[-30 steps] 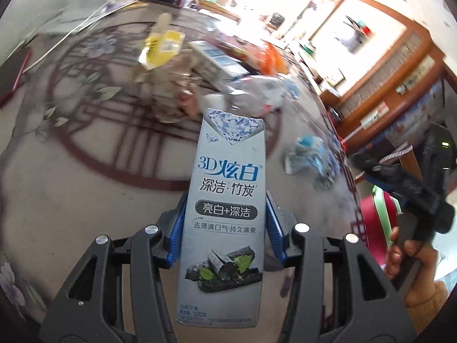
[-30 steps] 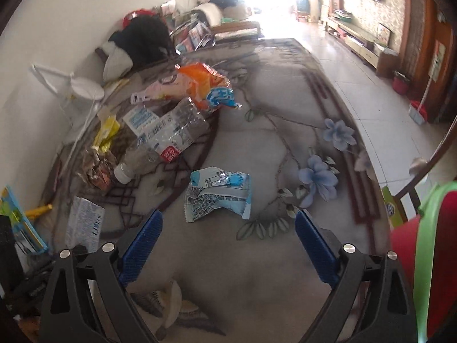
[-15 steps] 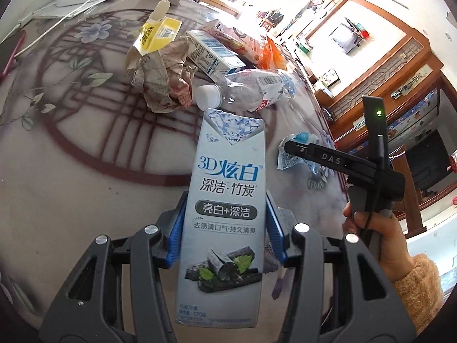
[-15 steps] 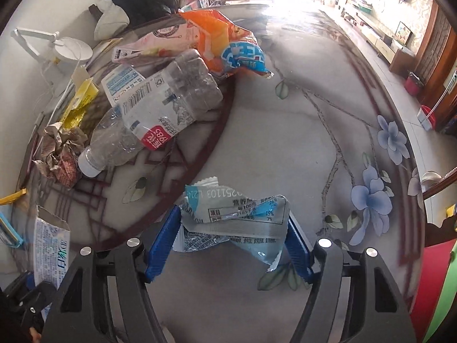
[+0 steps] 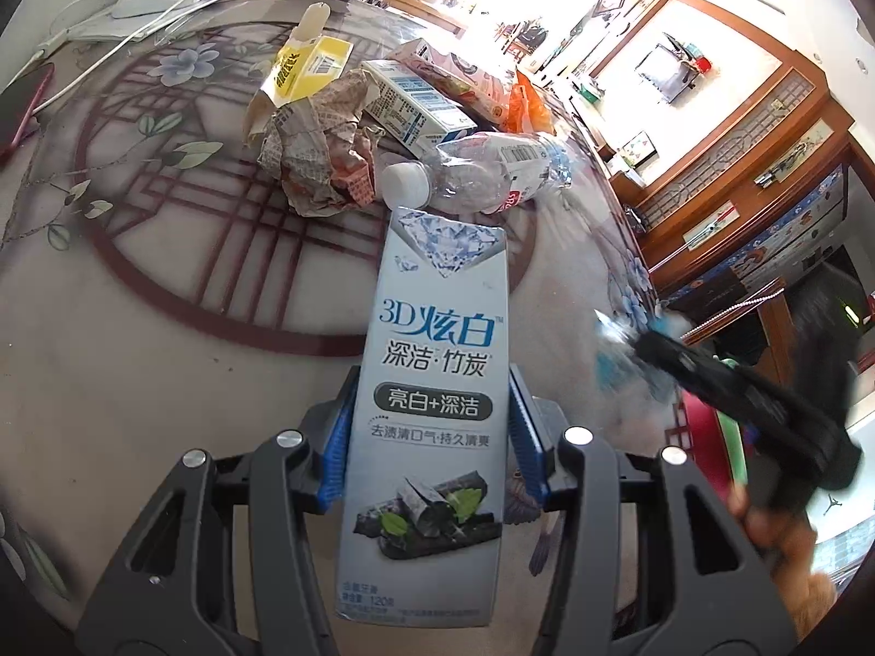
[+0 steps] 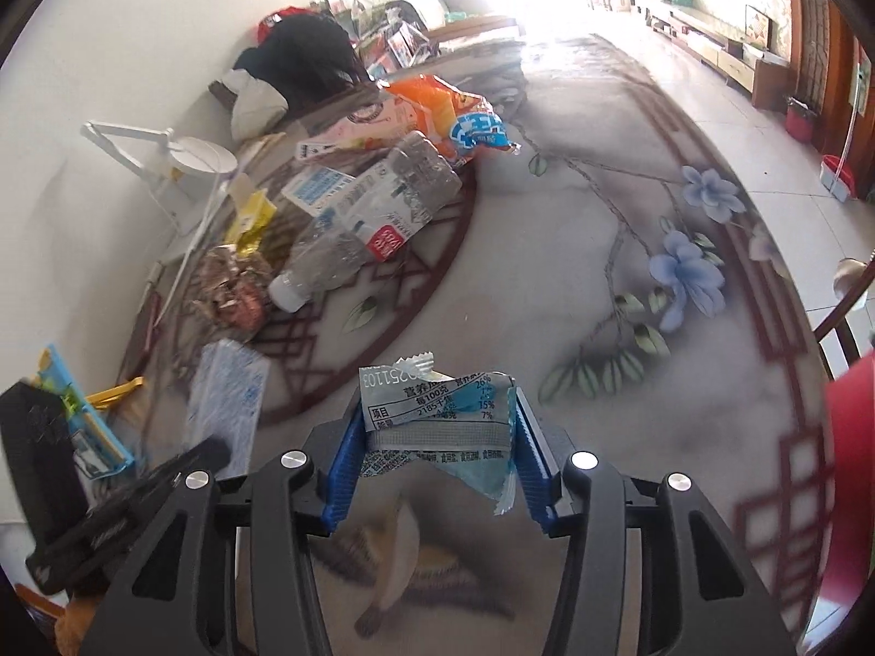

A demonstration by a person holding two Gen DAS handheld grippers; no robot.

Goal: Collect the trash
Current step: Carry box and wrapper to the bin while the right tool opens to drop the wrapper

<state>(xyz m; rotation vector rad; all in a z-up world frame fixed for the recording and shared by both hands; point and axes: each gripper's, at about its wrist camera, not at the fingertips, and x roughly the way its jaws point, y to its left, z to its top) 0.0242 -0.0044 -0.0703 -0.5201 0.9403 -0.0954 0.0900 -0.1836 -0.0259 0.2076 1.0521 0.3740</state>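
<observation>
Round glass-topped table with flower pattern (image 6: 574, 251), bright room. Left gripper (image 5: 432, 426) squeezing tall grey toothpaste box (image 5: 432, 382), long side pointing 12 o'clock. Right gripper (image 6: 435, 454) pinching crumpled blue-silver snack wrapper (image 6: 437, 410), lifted off table. Leftover trash pile, clear plastic bottle (image 6: 361, 235), at 11 o'clock, nearer left gripper.

The toothpaste box (image 5: 432, 382) reads "3D炫白", "120"; the wrapper (image 6: 437, 410) shows "2185", "26%", "15%".
</observation>
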